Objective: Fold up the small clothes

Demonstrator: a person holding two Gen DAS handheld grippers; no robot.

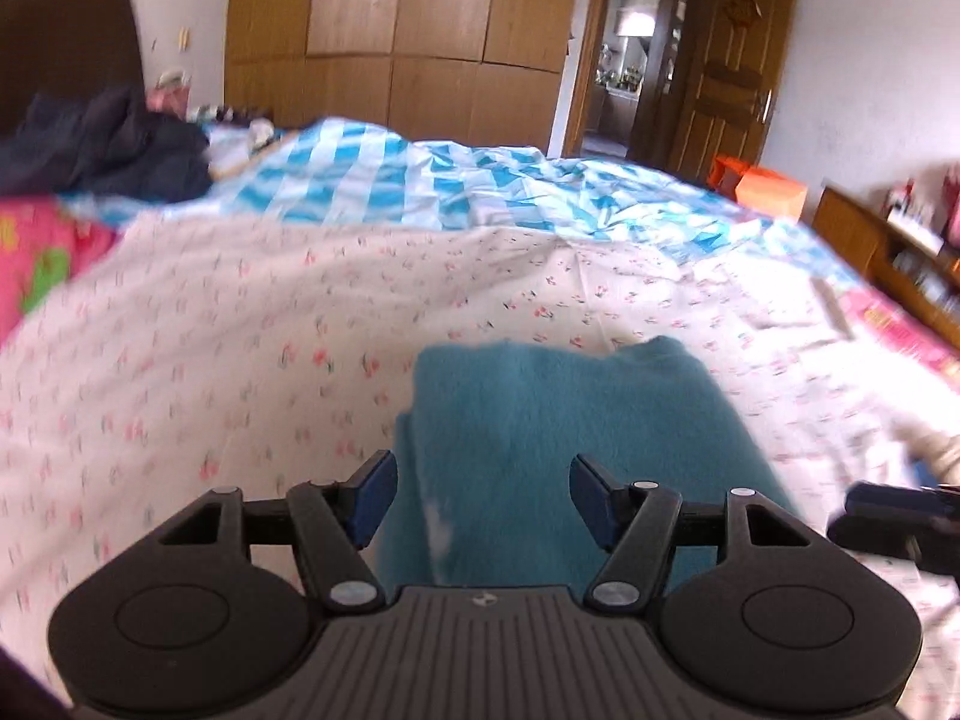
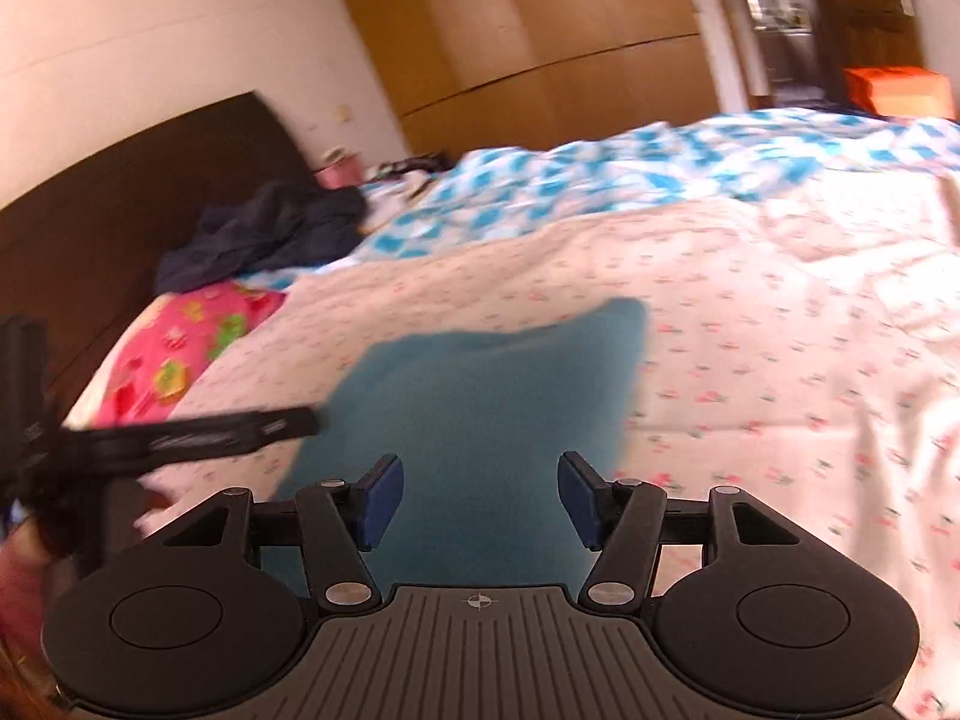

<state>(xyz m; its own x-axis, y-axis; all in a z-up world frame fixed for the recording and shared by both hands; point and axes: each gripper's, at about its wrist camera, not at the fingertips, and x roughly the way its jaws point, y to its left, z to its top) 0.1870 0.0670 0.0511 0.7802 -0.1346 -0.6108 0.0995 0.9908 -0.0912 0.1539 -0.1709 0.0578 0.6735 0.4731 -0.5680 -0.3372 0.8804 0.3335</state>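
My teal folded garment (image 1: 576,450) lies on the floral sheet (image 1: 240,360) of the bed, beneath both my tongs. My left tongs (image 1: 483,495) and right tongs (image 2: 480,495) are spread, pinching nothing. Dark clothes (image 2: 264,234) heap near the headboard (image 2: 120,192); the blue checked quilt (image 1: 450,186) bunches beyond. Bare sheet lies all around.

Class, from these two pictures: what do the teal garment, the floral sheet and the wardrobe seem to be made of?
Teal garment: probably fleece or soft knit; matte, fuzzy surface.
Floral sheet: thin woven cloth, likely cotton; fine creases, printed flowers.
Wardrobe: wood or wood-look laminate; visible grain, slight sheen.
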